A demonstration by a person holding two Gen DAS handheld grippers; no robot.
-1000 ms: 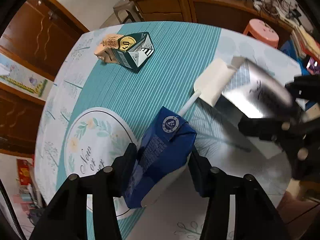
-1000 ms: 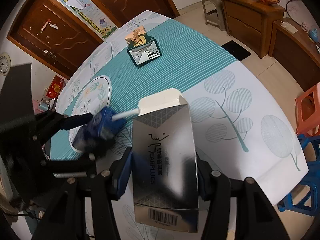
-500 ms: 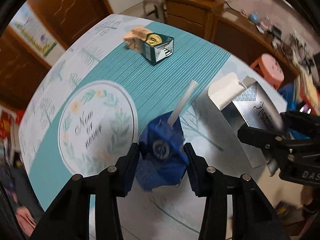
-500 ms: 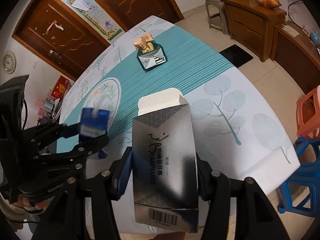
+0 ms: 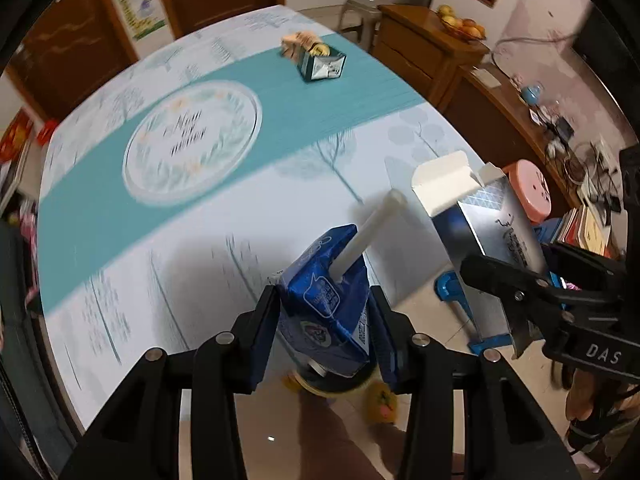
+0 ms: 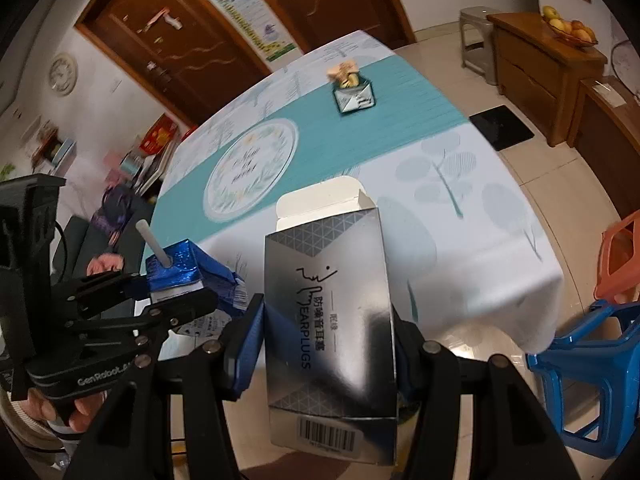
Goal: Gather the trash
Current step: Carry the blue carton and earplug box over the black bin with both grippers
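My left gripper (image 5: 322, 300) is shut on a crumpled blue drink carton (image 5: 328, 312) with a white straw (image 5: 368, 236) sticking out of its top. It hangs past the near edge of the table (image 5: 200, 240), over the floor. My right gripper (image 6: 326, 316) is shut on a silver-black earplug box (image 6: 328, 280) with its white flap open, also at the table's near edge. The right wrist view shows the left gripper (image 6: 172, 284) and the blue carton (image 6: 176, 264) at the left. A dark green carton (image 5: 320, 64) and a tan crumpled pack (image 5: 300, 40) lie on the teal stripe at the far side.
A round printed mat pattern (image 5: 192, 144) marks the cloth's middle. Blue stool (image 6: 592, 360) and orange stool (image 6: 624, 256) stand by the table's right corner, a pink stool (image 5: 528, 188) beyond. Wooden cabinets (image 6: 540, 52) line the right wall. A blurred yellowish thing (image 5: 380, 404) lies on the floor below the carton.
Both grippers have lifted and drawn back from the tabletop to beyond its near edge, each keeping its item. The left one has rolled, so the blue carton now stands with its straw upward.
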